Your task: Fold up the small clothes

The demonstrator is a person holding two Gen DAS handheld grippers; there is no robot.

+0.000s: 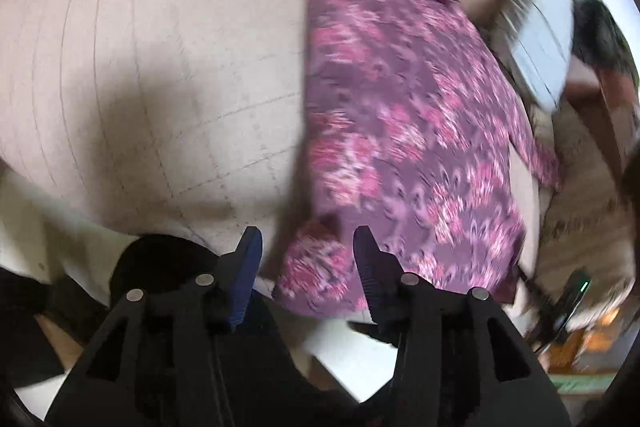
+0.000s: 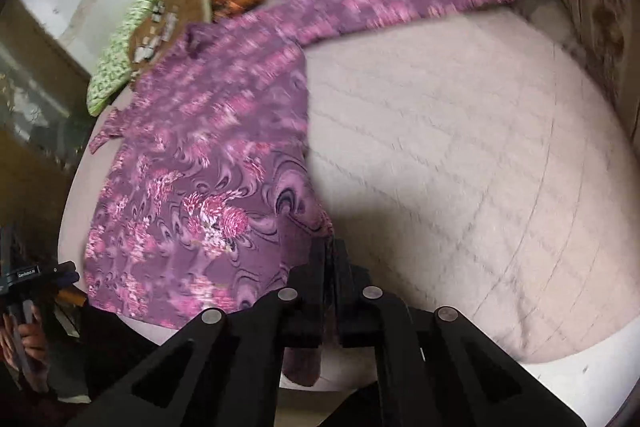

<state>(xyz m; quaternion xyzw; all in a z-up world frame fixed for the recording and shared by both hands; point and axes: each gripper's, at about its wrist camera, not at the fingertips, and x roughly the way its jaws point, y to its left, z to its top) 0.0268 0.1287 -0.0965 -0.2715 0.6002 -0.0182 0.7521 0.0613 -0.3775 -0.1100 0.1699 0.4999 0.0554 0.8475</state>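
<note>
**A:** What did the two wrist views show?

**B:** A purple floral top [image 2: 192, 179] lay spread on a pale quilted bed [image 2: 460, 167]. Its body ran lengthwise away from the person, and one long sleeve [image 2: 420, 3] stretched off toward the far right corner of the bed.

**A:** And the tools?

**B:** The right tool [image 2: 330, 251] was clenched on the top's near right hem corner — a strip of purple cloth showed pinched between its two black fingers and hung below them. The left tool [image 1: 308, 243] was released, its blue-edged fingers spread apart, hovering at the near hem. Cloth showed in the gap, but I couldn't tell whether either finger touched it.

**A:** Which way did the top lie from each?

**B:** From the right tool, forward and to the left. From the left tool, forward and to the right. So the top sat between them, its long axis pointing away from the person.

**A:** What did the next move turn on?

**B:** My judgement: the right side was already held, so the left tool, near the other hem corner, would need to close there before the hem could be lifted along that axis.

**A:** Anything else nearby?

**B:** A green patterned cloth [image 2: 116, 55] lay beyond the top's far left side — both views were blurred.
</note>
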